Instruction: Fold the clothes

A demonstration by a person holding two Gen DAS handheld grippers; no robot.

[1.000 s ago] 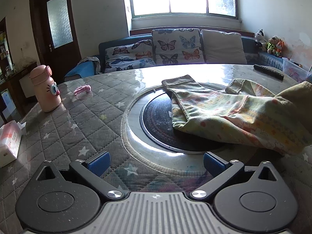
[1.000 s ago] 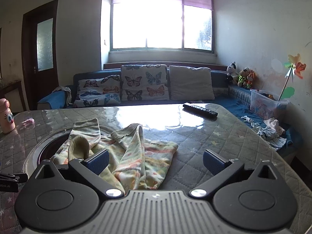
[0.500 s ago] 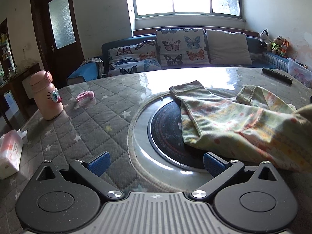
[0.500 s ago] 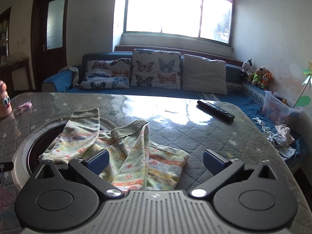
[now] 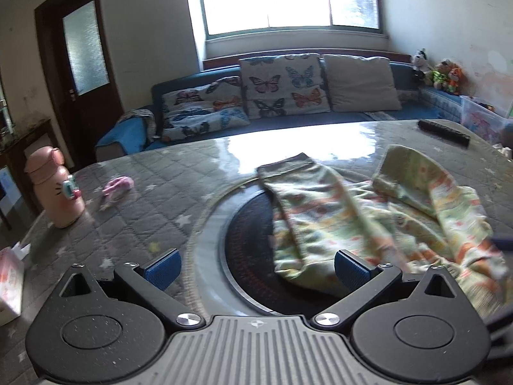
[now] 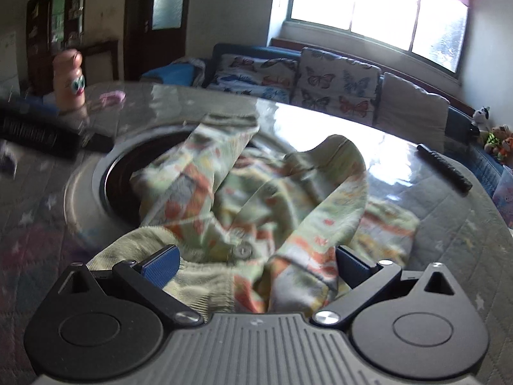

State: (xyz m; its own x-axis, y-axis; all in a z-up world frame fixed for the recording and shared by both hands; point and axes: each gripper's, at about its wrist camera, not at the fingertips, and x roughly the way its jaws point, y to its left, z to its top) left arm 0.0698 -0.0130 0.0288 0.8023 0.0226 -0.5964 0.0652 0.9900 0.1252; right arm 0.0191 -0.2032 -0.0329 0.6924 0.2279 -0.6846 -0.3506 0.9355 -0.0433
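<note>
A crumpled pale green garment with orange print lies on the round table, partly over the dark round inset. It also shows in the right wrist view, with a button near the jaws. My left gripper is open and empty, its right finger near the garment's near edge. My right gripper is open, low over the garment, with cloth lying between its fingers. The left gripper shows as a dark blurred shape at the left of the right wrist view.
A pink bottle and a small pink item stand on the table's left. A tissue pack lies at the near left edge. A black remote lies at the far right. A sofa with cushions is behind.
My right gripper has dropped and swung left, close over the garment, so cloth now lies between its fingers. My left gripper has shifted nearer the garment's left edge. Both stay open.
</note>
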